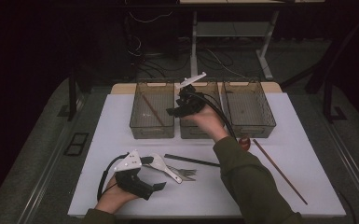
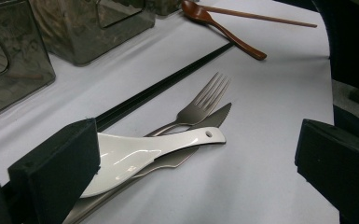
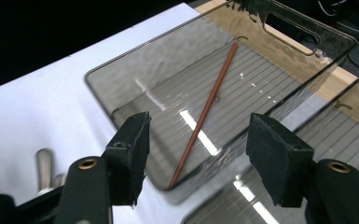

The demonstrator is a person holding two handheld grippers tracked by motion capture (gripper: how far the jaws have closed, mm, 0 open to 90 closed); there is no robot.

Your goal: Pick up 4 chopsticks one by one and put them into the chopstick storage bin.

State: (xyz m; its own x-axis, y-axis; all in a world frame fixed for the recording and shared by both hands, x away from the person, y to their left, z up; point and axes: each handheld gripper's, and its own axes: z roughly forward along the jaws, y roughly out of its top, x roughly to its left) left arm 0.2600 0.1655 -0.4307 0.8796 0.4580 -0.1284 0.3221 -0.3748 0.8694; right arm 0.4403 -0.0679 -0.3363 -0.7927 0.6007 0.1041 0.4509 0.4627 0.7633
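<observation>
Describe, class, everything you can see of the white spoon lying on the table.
The white spoon looks like glossy ceramic or plastic, with a deep bowl and a flat handle pierced by a small hole near its end. It lies bowl up on a metal fork and knife, between the left gripper's open jaws. Nothing grips it.
</observation>
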